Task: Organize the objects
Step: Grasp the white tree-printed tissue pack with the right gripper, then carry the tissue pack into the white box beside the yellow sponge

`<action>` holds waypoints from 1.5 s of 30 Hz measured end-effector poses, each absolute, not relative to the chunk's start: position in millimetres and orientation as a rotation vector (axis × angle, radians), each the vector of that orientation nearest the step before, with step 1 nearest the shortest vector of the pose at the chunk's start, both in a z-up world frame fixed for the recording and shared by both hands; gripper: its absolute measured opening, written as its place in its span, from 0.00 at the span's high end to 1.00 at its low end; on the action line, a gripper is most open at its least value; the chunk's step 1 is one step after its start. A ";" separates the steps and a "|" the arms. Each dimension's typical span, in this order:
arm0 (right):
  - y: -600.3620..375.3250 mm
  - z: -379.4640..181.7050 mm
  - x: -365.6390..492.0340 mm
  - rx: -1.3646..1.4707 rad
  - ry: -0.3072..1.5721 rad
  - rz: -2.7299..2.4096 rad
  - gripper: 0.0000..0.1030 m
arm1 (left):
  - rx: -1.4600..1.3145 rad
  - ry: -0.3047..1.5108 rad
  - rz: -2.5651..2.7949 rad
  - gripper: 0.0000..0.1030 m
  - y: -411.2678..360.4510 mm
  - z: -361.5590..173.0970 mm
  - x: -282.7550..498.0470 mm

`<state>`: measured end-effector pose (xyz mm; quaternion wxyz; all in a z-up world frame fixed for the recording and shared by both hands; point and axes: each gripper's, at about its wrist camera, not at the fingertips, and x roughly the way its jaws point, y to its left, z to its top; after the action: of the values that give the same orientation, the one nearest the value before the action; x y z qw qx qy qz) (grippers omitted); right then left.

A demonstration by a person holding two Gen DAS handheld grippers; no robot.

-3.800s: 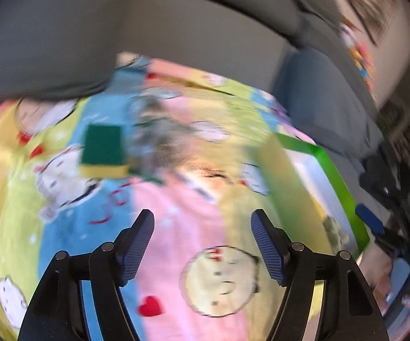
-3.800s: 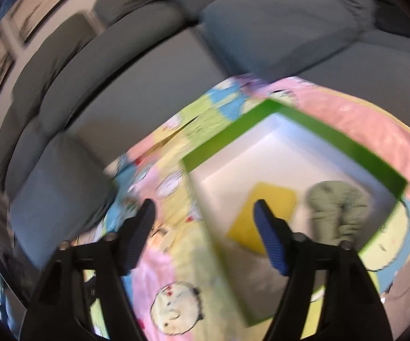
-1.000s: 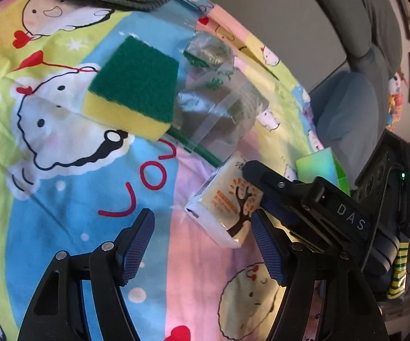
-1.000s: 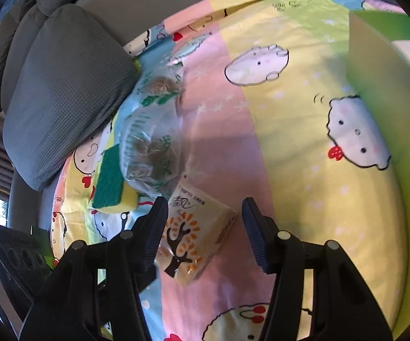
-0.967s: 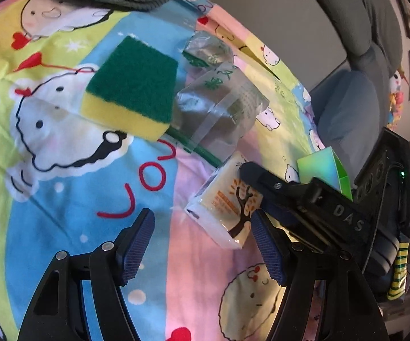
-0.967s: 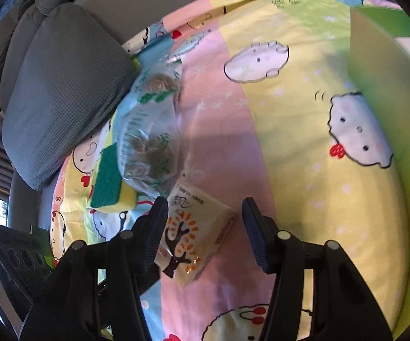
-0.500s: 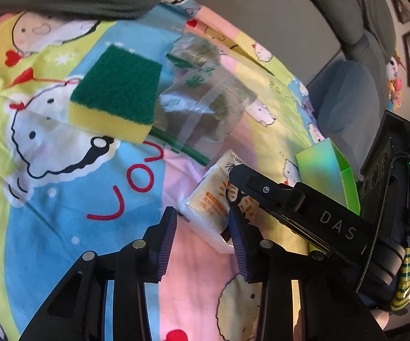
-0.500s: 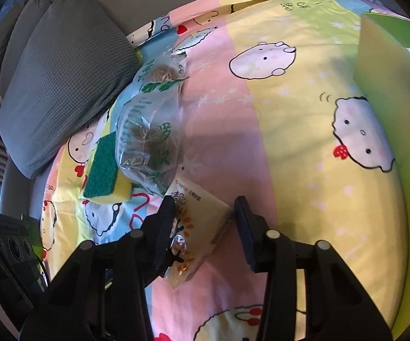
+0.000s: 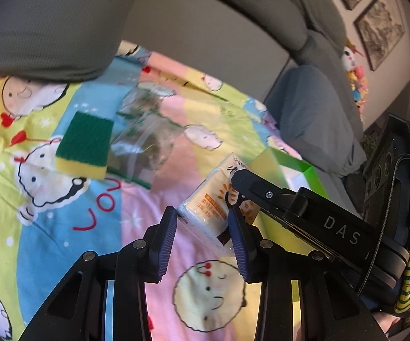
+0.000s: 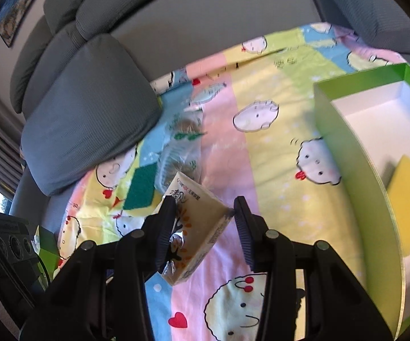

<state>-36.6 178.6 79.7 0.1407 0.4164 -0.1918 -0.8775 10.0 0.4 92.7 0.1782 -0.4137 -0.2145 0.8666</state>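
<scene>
A small tissue pack [image 9: 205,201] with an orange tree print hangs tilted above the cartoon blanket [image 9: 63,227]. My left gripper [image 9: 202,221] is shut on its near end. One finger [image 9: 261,193] of the right gripper crosses over the pack's far side. In the right wrist view the same tissue pack [image 10: 193,216] sits between the pads of my right gripper [image 10: 204,210], which is shut on it. A green-and-yellow sponge [image 9: 84,145] and a clear plastic bag [image 9: 148,142] lie on the blanket beyond.
A green box [image 10: 347,147] with a white inside stands at the right and holds a yellow sponge [image 10: 409,193]. A grey cushion [image 10: 85,130] rests on the blanket's far left; grey sofa backs rise behind. The sponge [image 10: 142,189] and the bag [image 10: 182,142] lie near the cushion.
Both grippers have closed on the tissue pack and lifted it off the blanket. The sponge and the bag have stayed in place.
</scene>
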 end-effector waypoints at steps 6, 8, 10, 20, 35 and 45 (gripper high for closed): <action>197.0 95.0 -22.9 1.123 -0.583 -2.573 0.60 | -1.100 -0.558 2.466 0.63 16.1 110.8 11.9; 202.0 98.6 -18.9 1.104 -0.585 -2.586 0.60 | -1.080 -0.543 2.465 0.63 21.3 115.3 14.3; 206.6 101.8 -15.9 1.084 -0.571 -2.592 0.60 | -1.066 -0.523 2.469 0.63 27.2 118.6 15.1; 233.9 113.5 -10.2 1.013 -0.590 -2.625 0.60 | -1.014 -0.445 2.465 0.63 56.9 133.5 15.1; 298.6 109.8 -7.9 0.983 -0.769 -2.691 0.59 | -1.023 -0.260 2.386 0.63 127.8 144.9 0.7; 345.2 103.7 -0.5 0.983 -0.914 -2.745 0.59 | -1.042 -0.168 2.305 0.63 177.3 145.4 -6.5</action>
<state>-0.5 345.2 103.7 0.0429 0.3213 -0.2987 -0.8976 -6.5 177.3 145.4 0.2986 -0.3922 -0.0634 0.8678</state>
